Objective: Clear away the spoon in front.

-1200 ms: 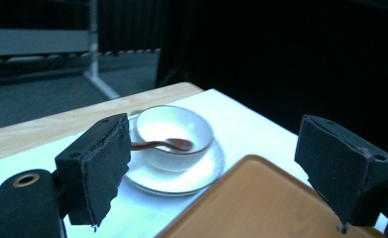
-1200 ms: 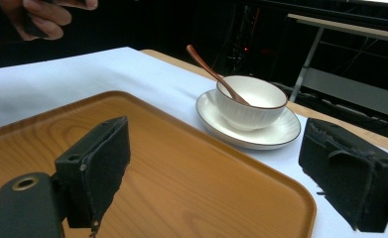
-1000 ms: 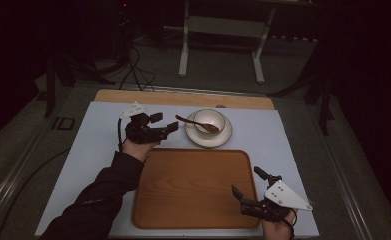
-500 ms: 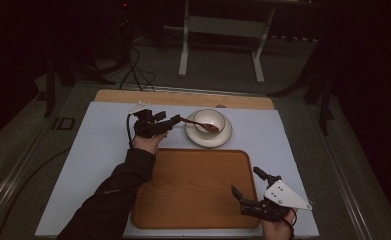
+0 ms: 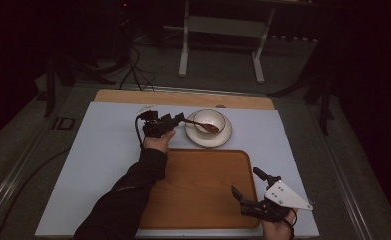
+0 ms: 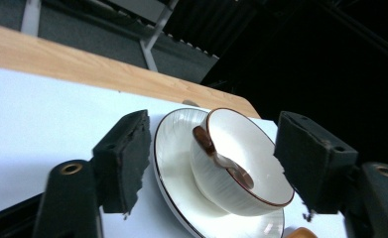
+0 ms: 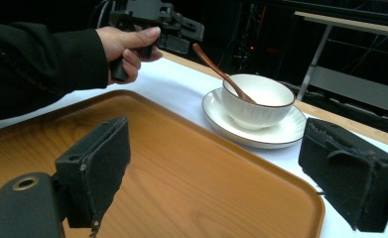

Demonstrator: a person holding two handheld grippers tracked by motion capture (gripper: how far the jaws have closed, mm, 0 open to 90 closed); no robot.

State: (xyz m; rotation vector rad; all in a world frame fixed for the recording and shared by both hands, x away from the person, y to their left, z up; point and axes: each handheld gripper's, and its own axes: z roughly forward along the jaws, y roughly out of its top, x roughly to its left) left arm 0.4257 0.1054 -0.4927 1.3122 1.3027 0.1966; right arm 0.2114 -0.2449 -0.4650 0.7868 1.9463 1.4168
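Observation:
A white ribbed bowl (image 5: 209,121) stands on a white saucer (image 5: 208,139) at the back of the table. A brown spoon (image 5: 203,125) leans in it, handle pointing left. My left gripper (image 5: 179,119) sits just left of the saucer, level with the handle's end. In the left gripper view its jaws (image 6: 216,163) frame the bowl (image 6: 241,173) and the spoon (image 6: 216,153). They have just been closing, and the pads touch nothing. My right gripper (image 5: 244,180) rests open at the near right corner of the wooden tray (image 5: 198,185), with nothing between its pads (image 7: 99,168).
The tray (image 7: 181,163) is bare and lies on a white mat (image 5: 103,150) that covers most of the wooden table (image 5: 133,96). A dark-sleeved forearm (image 5: 128,195) crosses the tray's left edge. Metal stand legs (image 5: 185,55) and cables are on the floor behind the table.
My left gripper has moved right and lower, from the open mat to the spoon's handle end beside the saucer. Its jaws stand narrower than before. The right gripper has stayed put.

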